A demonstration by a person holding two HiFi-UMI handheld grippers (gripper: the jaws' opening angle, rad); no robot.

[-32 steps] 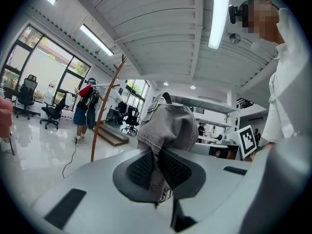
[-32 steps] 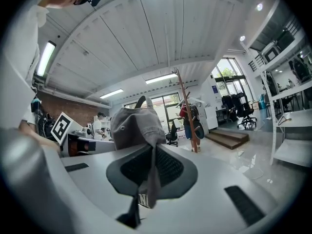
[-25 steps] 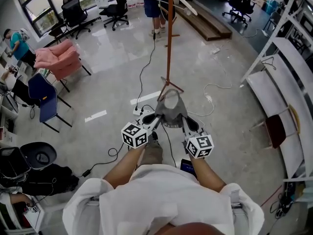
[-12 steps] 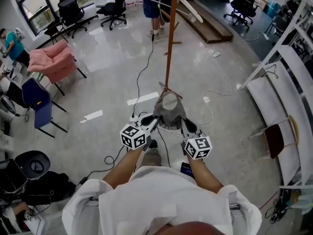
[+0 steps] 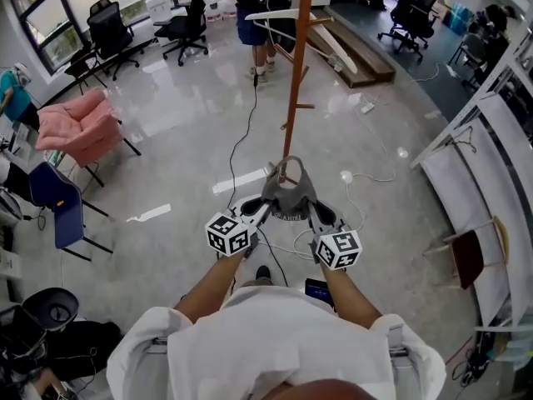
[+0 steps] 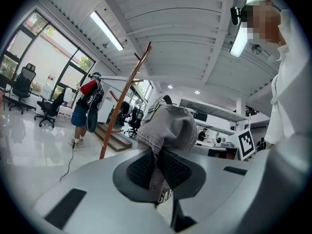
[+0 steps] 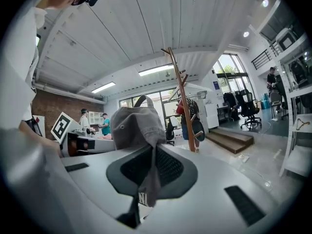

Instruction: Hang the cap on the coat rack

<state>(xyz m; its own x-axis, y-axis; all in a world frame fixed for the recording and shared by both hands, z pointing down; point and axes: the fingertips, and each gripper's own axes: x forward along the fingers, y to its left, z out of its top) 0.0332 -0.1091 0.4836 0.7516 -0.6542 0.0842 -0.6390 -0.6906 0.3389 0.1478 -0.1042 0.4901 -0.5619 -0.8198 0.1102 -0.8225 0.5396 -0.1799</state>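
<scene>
A grey cap (image 5: 288,192) hangs between my two grippers in the head view, its opening facing up toward the camera. My left gripper (image 5: 265,207) is shut on the cap's left edge, and my right gripper (image 5: 312,210) is shut on its right edge. The left gripper view shows grey fabric (image 6: 168,130) pinched between the dark pads. The right gripper view shows the cap (image 7: 138,127) clamped the same way. The brown wooden coat rack (image 5: 296,65) stands just beyond the cap, its pole rising to the top of the view. It also appears in both gripper views (image 6: 124,96) (image 7: 181,99).
A person (image 5: 254,7) stands behind the rack. Cables (image 5: 246,132) run across the glossy floor near the rack's base. A pink armchair (image 5: 77,127) and a blue chair (image 5: 52,211) are at left, white shelving (image 5: 483,165) at right, office chairs (image 5: 179,19) at the back.
I have walked forward: the coat rack has come closer and now rises directly beyond the cap. Both grippers keep the same hold on the cap.
</scene>
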